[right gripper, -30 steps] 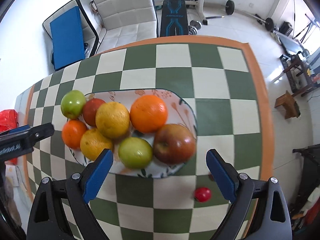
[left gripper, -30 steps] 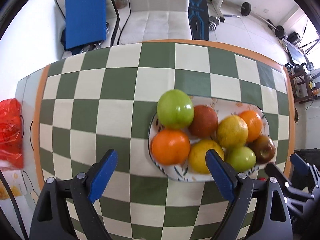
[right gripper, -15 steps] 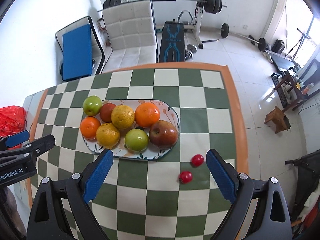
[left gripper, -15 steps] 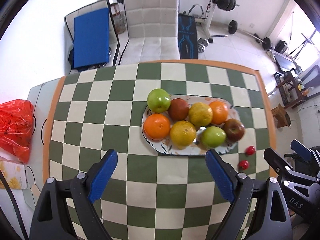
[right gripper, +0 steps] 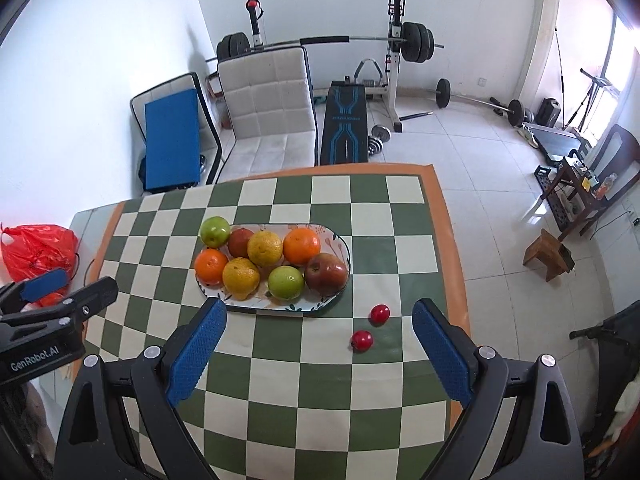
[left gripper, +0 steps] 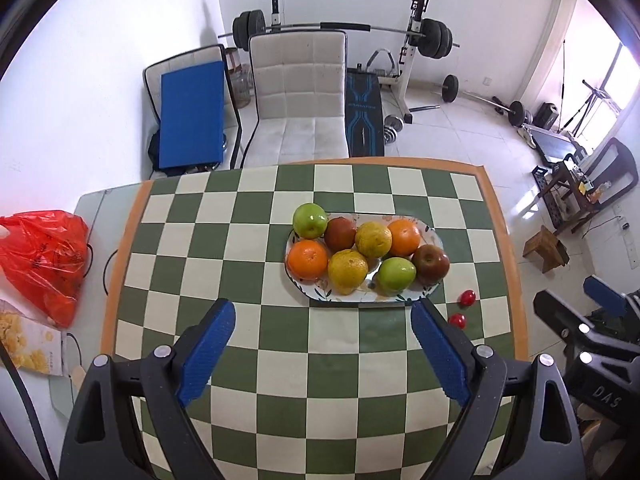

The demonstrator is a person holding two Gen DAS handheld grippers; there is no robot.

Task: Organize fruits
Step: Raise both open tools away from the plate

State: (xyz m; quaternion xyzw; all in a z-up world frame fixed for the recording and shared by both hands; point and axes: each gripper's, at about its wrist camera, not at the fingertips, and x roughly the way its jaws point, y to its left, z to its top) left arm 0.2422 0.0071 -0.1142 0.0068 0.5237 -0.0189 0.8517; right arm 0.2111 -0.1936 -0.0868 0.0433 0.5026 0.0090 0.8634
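fruits (left gripper: 352,254): 8 on plate (left gripper: 434,236) | 2 red ones (right gripper: 371,327) loose | both hand-held grippers (left gripper: 322,350) (right gripper: 318,346) apart, empty

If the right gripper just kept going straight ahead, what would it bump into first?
Probably the near rim of the oval patterned plate heaped with fruit, which sits midway between the open right gripper fingers. Depth is hard to judge.

Home, living room doubling as gym: barbell rack (left gripper: 344,28) at 12 o'clock, weight bench (left gripper: 364,120), white padded chair (left gripper: 300,96), checkered table (left gripper: 240,240) with fruit plate (left gripper: 434,236).
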